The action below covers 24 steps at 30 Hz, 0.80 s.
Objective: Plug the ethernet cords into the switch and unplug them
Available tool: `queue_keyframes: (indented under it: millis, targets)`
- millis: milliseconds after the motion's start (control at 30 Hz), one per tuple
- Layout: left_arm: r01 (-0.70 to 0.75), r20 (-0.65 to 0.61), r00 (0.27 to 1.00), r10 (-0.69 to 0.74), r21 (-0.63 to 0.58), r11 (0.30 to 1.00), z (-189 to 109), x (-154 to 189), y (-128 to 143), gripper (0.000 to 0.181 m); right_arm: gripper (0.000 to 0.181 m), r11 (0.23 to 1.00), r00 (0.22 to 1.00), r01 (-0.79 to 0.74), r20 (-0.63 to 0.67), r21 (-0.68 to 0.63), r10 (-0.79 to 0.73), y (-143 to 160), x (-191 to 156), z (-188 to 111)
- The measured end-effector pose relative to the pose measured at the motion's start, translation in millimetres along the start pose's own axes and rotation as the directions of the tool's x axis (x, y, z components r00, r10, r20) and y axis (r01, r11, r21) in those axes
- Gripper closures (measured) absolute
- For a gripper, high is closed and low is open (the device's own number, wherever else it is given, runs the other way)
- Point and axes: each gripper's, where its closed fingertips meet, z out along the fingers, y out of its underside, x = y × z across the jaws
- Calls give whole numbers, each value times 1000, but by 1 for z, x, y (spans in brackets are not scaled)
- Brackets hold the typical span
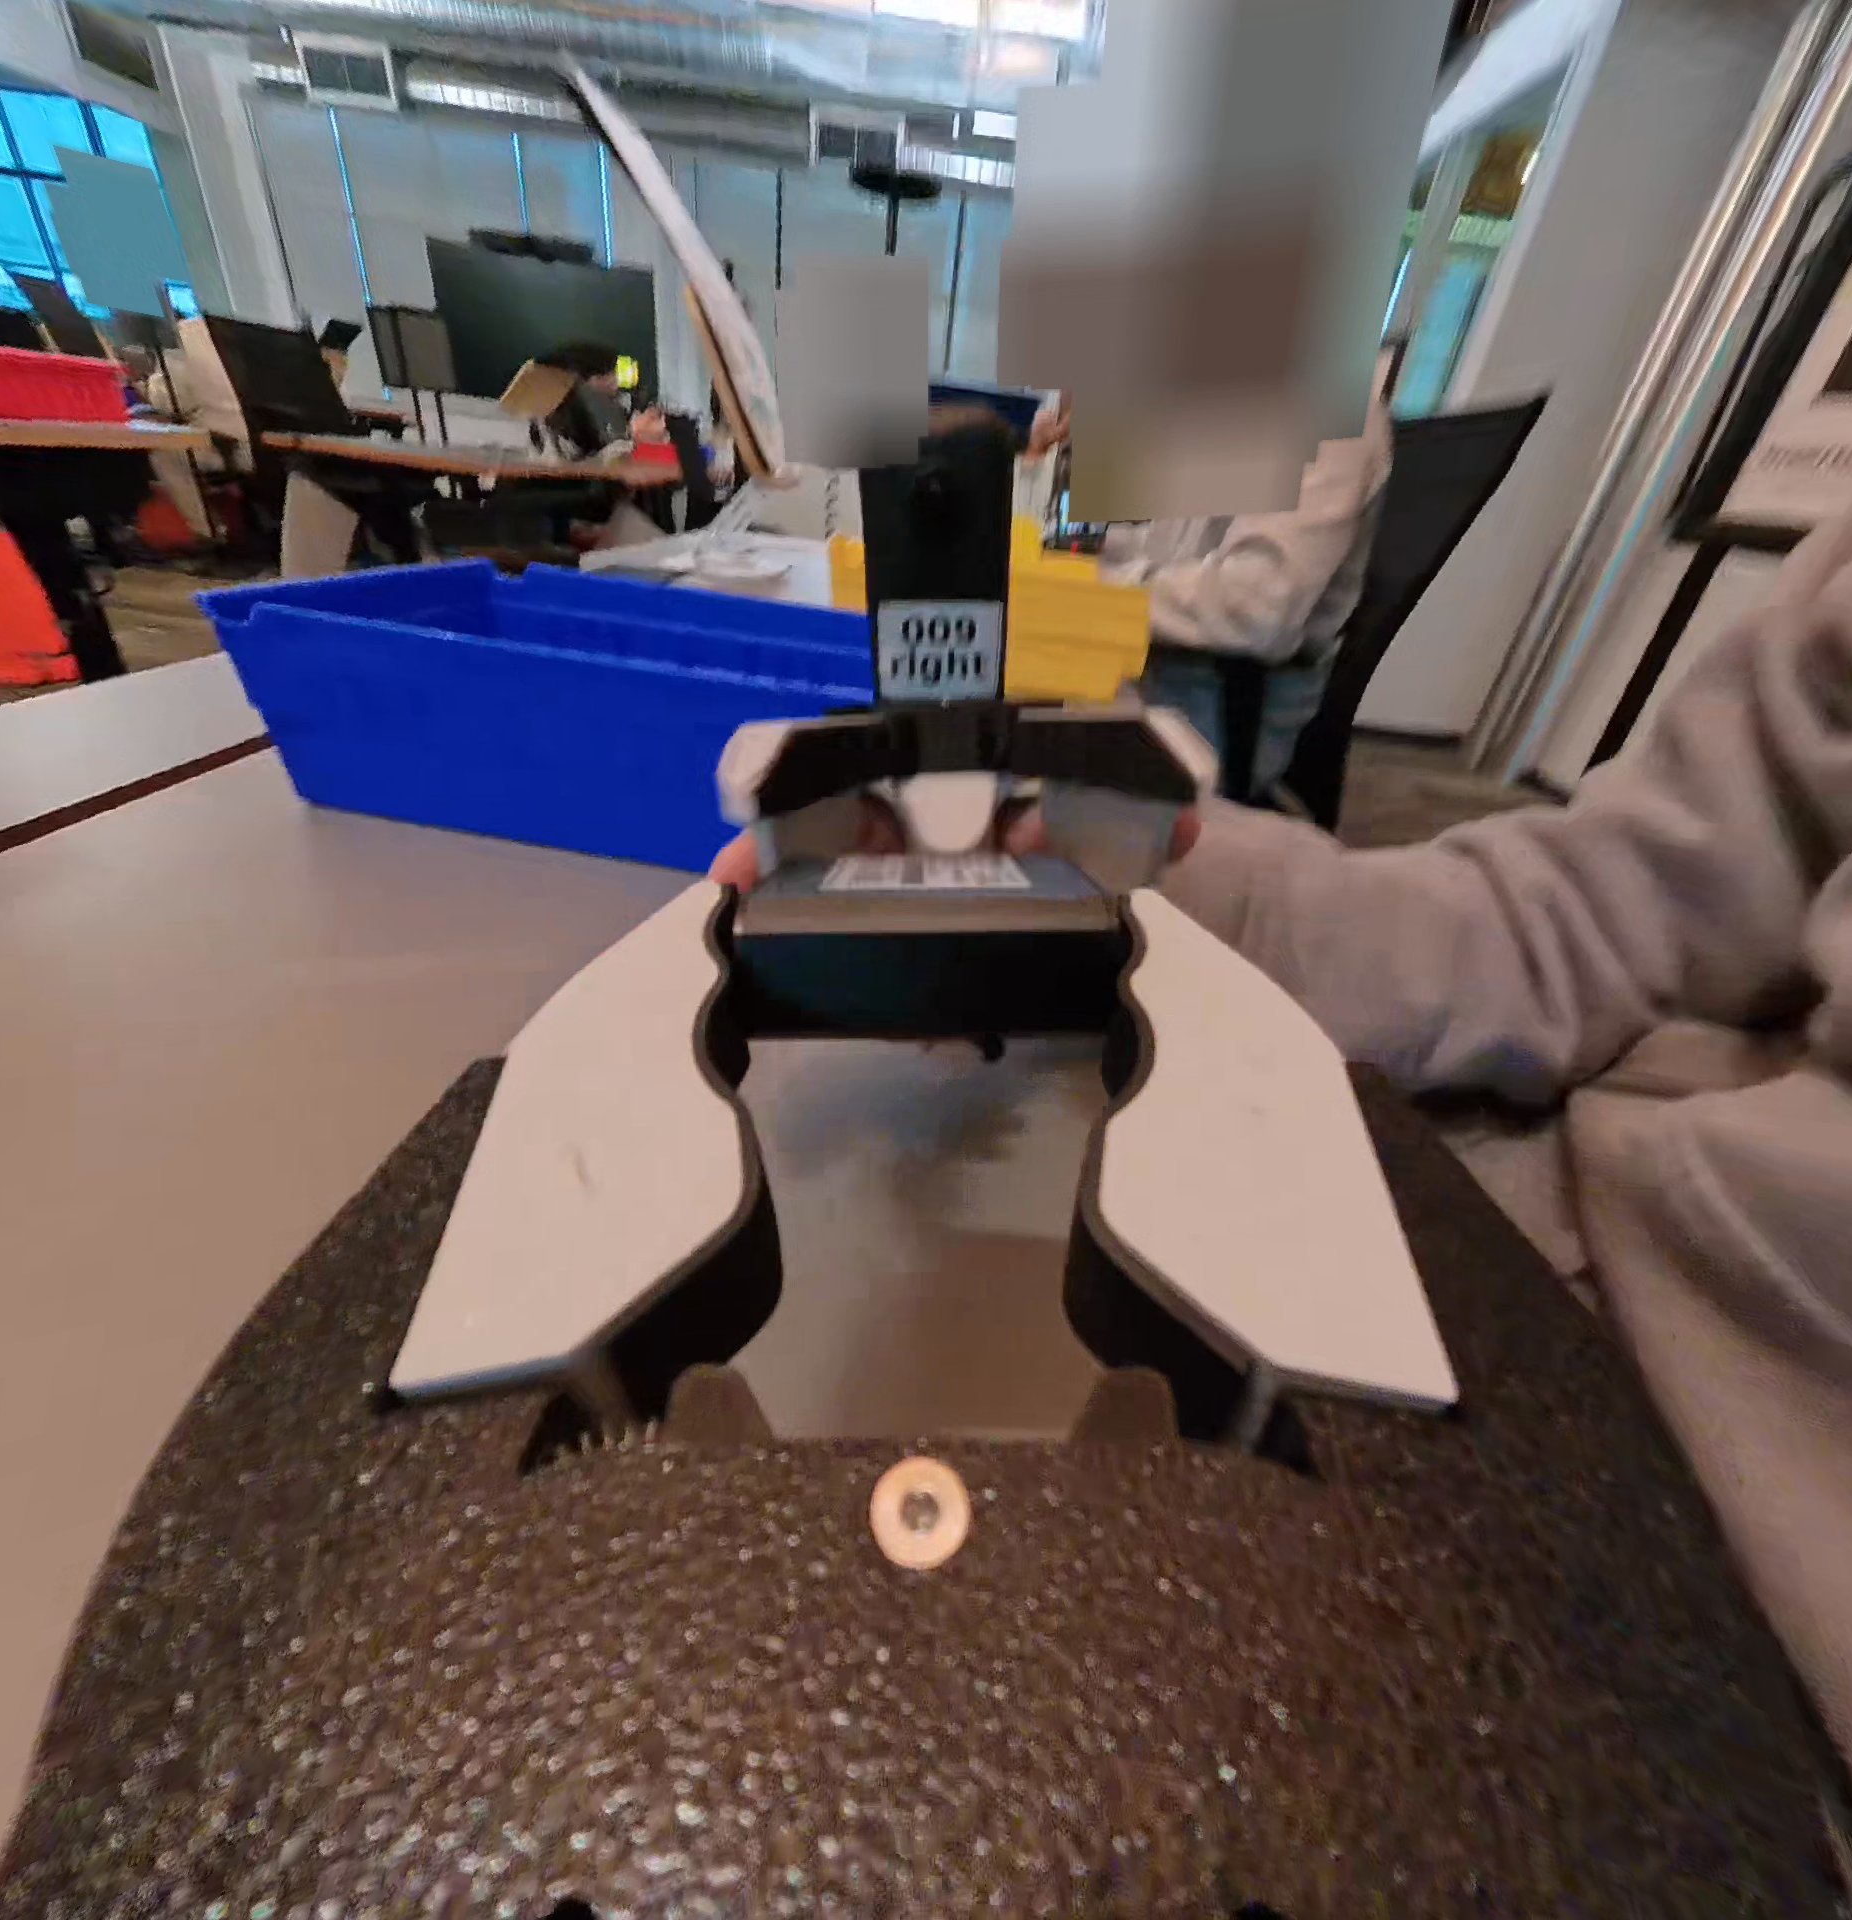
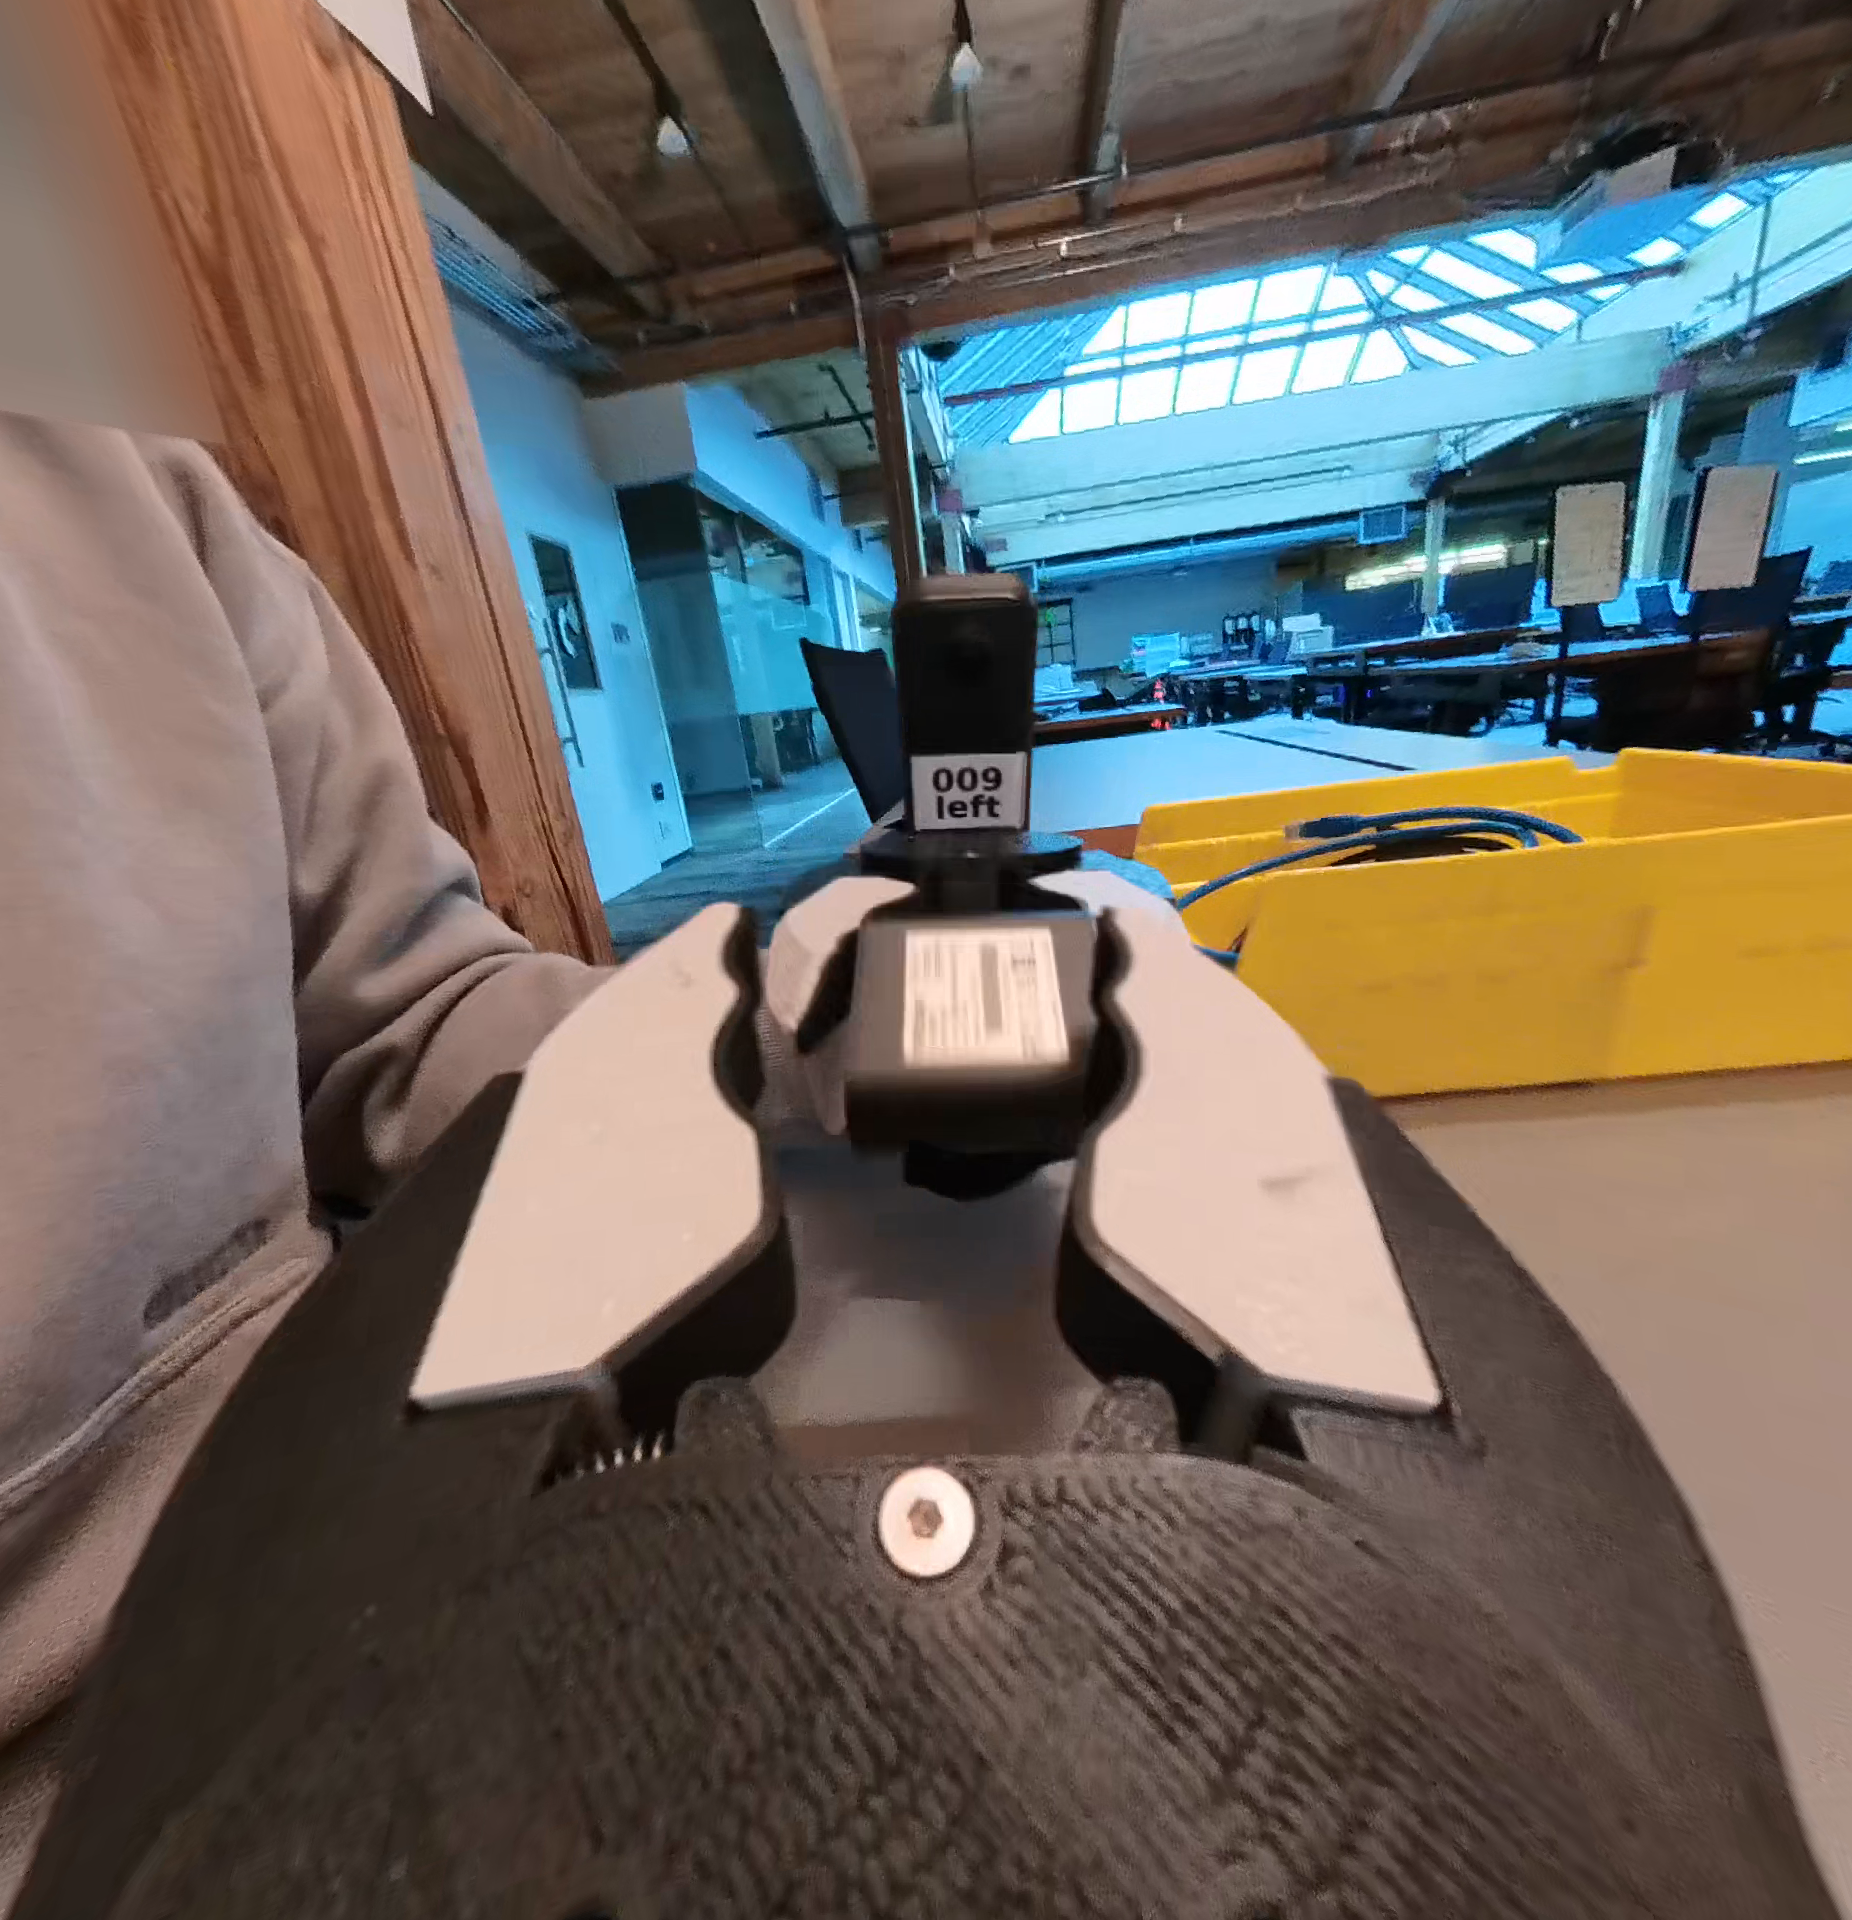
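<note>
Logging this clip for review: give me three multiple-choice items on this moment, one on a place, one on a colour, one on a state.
1. Where do the blue cords lie?
A. in the yellow bin
B. on the table
C. in a gripper

2. What colour is the bin beyond the left gripper?
A. red
B. blue
C. green

3. How is the switch held?
A. by neither gripper
B. by the left gripper only
C. by both grippers

Answers: 1 A, cords rest inside the yellow bin. 2 B, its walls are blue. 3 C, the right gripper closes on it too.

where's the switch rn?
The switch is lifted off the table, gripped from opposite ends by the left gripper and right gripper; the yellow bin sits beyond.
</note>
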Motion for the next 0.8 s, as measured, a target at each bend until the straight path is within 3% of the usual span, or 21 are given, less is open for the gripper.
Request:
queue_keyframes:
  millis: [133,167,200,233,267,367,467,633,800]
  targets:
    - [-80,40,996,81,-18,997,3,0,2,118,123,994,999,26,-26,-107,-29,17,5,-1]
    - [-81,67,994,81,-6,997,2,-3,0,119,136,989,998,58,-18,-137,-61,20,4,-4]
    - [-74,121,990,75,-13,997,-1,-11,0,145,132,986,997,75,-2,-150,-77,22,2,-8]
    - [-66,156,985,68,-18,998,-5,-17,-1,147,128,988,995,40,-83,-152,-53,22,15,-12]
    - [-59,175,983,63,-27,998,-7,-21,1,148,109,988,988,-7,-156,-153,-17,24,27,-15]
    - [-86,192,976,99,-77,993,-5,-24,6,148,126,992,988,-50,-148,-118,32,20,29,-19]
    - [-63,184,979,91,-150,987,2,-23,14,146,116,994,977,-8,-211,-108,-15,17,38,-24]
    - [-106,188,972,139,-173,979,10,-22,16,147,114,993,976,24,-210,-117,-48,17,36,-24]
    - [-127,168,979,117,55,990,5,-9,-31,147,114,982,995,-27,-98,-189,8,30,18,-14]
